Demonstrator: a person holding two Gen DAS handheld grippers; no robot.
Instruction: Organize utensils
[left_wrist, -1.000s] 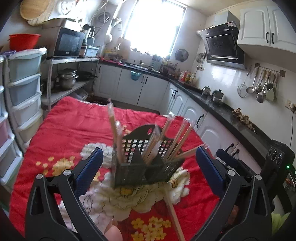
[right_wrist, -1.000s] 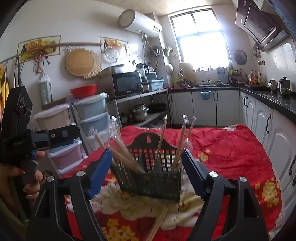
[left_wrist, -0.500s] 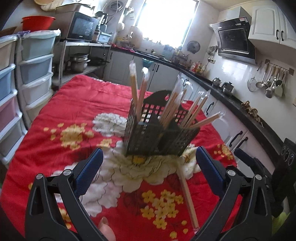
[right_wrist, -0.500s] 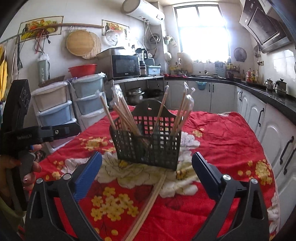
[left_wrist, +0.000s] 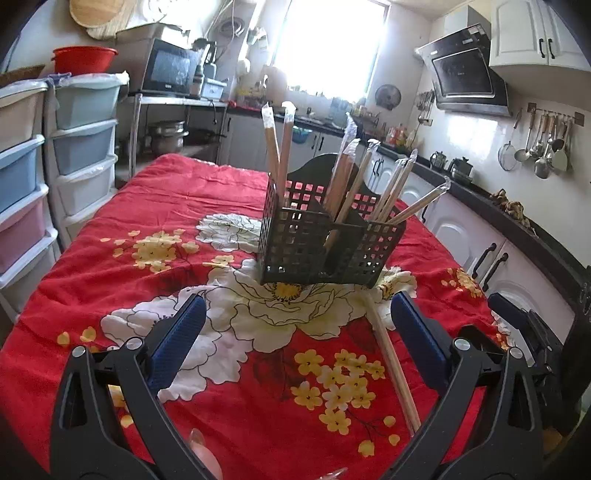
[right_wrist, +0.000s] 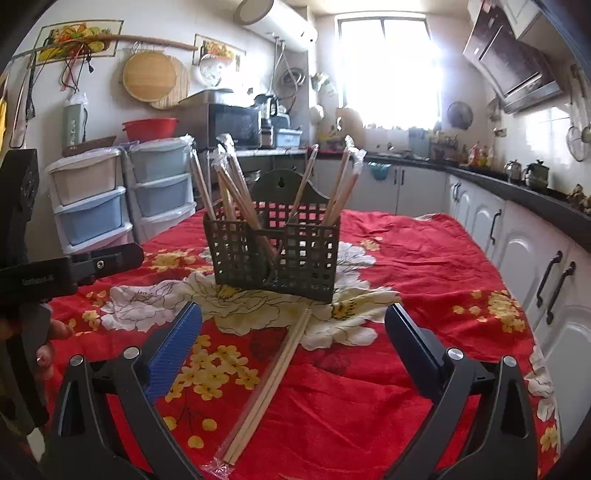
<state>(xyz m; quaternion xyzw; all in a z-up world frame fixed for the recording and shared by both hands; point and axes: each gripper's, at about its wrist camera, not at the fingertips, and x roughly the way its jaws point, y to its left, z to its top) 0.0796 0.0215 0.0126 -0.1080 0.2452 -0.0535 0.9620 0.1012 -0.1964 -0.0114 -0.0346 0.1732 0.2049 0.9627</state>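
Observation:
A black mesh utensil basket (left_wrist: 325, 243) stands on the red flowered tablecloth (left_wrist: 184, 236), holding several wrapped chopstick pairs upright. It also shows in the right wrist view (right_wrist: 275, 254). One wrapped chopstick pair (right_wrist: 269, 384) lies flat on the cloth in front of the basket, and shows in the left wrist view (left_wrist: 393, 360) near the right finger. My left gripper (left_wrist: 295, 332) is open and empty, short of the basket. My right gripper (right_wrist: 293, 336) is open and empty, above the lying pair.
Stacked plastic drawers (left_wrist: 33, 166) stand left of the table. White cabinets and a black counter (left_wrist: 517, 236) run along the right. The left gripper's body (right_wrist: 55, 273) sits at the left in the right wrist view.
Both grippers have pulled back from the basket, which now sits farther off on the cloth. Both stay open and empty.

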